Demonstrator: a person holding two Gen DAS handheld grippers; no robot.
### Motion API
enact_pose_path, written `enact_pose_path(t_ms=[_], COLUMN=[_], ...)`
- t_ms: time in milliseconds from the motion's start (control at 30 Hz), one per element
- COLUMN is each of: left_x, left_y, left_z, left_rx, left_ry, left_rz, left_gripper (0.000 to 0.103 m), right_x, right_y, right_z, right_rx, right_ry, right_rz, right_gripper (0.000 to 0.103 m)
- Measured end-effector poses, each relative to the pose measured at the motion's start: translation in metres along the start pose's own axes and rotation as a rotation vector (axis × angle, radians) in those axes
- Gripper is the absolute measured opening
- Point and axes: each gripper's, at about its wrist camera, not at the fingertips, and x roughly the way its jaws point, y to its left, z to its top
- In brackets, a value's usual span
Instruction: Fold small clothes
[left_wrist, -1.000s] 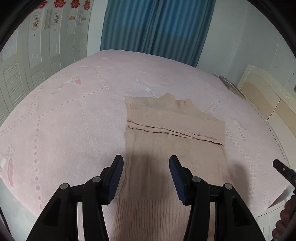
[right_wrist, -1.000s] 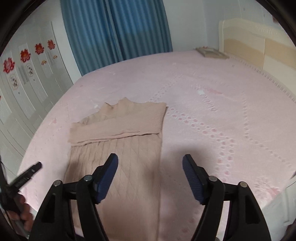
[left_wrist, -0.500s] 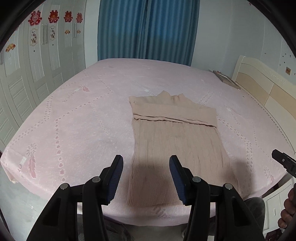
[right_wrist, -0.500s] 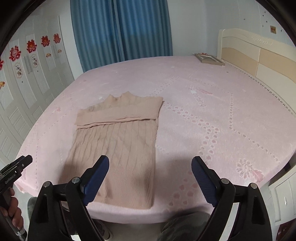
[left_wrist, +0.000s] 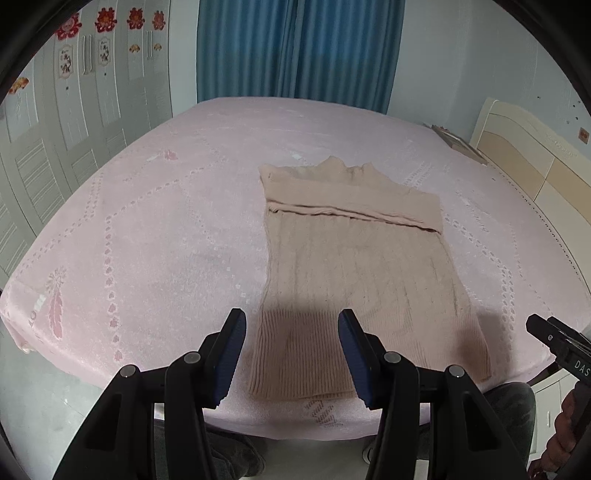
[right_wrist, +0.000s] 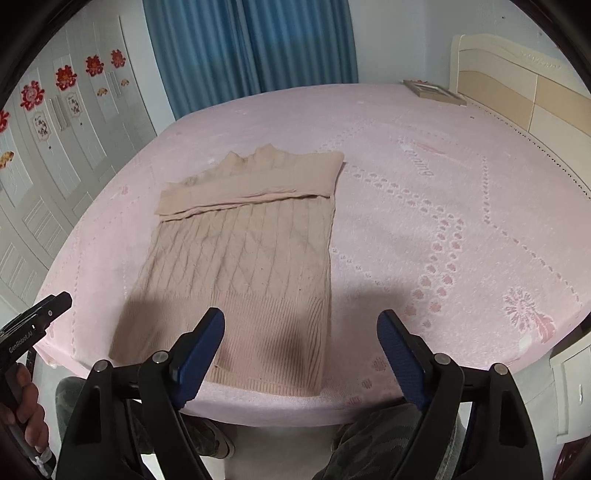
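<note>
Item: beige knit sweater (left_wrist: 354, 266), flat on pink bed (left_wrist: 155, 229), sleeves folded across the chest. Long axis runs away from the person, collar far, ribbed hem (right_wrist: 258, 354) at the near bed edge.

Left gripper (left_wrist: 291, 354): part open, empty, above the hem's left corner.

Right gripper (right_wrist: 301, 354): wide, jaws just narrowing slightly, empty, straddling the hem's right corner.

Judgement: both stand equally near the hem; each takes its own corner to fold it toward the collar.

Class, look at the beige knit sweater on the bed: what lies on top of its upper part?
A folded-over sleeve lies across the sweater; the knit beneath it is hidden.
</note>
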Motion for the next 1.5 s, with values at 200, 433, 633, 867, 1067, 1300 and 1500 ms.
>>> enact_pose_path(t_ms=[200,433,633,867,1067,1300,1500], left_x=[0.04,0.073,0.087,0.099,0.103,0.107,0.108], left_y=[0.003,0.007,0.011,0.025,0.032,0.028,0.027], left_z=[-0.003,-0.015,-0.023,-0.034,-0.042,-0.047,-0.048], left_rx=[0.01,0.001,0.008,-0.022,-0.021,-0.001,-0.004], left_ry=[0.073,0.136,0.169,0.207,0.245,0.253,0.246], left_rz=[-0.009,-0.004,0.026,0.04,-0.021,-0.028,-0.027], left_gripper=[0.05,0.05,0.05,0.05,0.05,0.049,0.048], right_x=[0.029,0.074,0.095,0.107,0.112,0.112,0.111], right_y=[-0.001,-0.008,-0.014,-0.017,-0.018,-0.012,-0.01], right_z=[-0.005,-0.017,-0.03,-0.036,-0.041,-0.045,-0.053], right_rx=[-0.012,0.016,0.033,0.049,0.048,0.002,-0.02], right_ry=[0.028,0.129,0.183,0.208,0.214,0.202,0.17], right_rz=[0.017,0.035,0.03,0.046,0.055,0.016,-0.007], right_gripper=[0.084,0.069,0.064,0.062,0.062,0.057,0.055])
